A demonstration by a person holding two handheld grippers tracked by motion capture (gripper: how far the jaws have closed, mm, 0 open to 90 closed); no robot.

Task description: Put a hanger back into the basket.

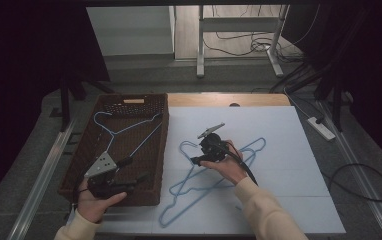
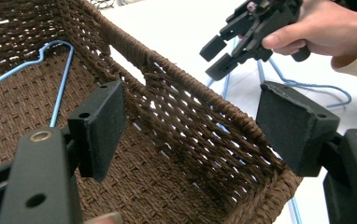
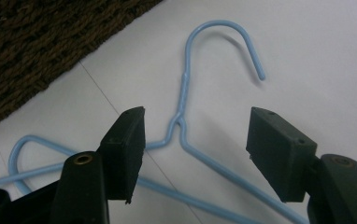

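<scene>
High view looking down and forward over table [image 1: 279, 210], left gripper view close inside basket [image 2: 176, 121], right gripper view just above hanger [image 3: 186, 93], basket wall shared.

A white power strip [image 1: 321, 128] lay at right of the frame, cables [image 1: 364, 182] coiled on the floor beside the worktop [image 1: 289, 200].

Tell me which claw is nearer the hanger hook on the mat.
Right. The right claw hangs open just above the hook; the left claw is over the basket.
</scene>
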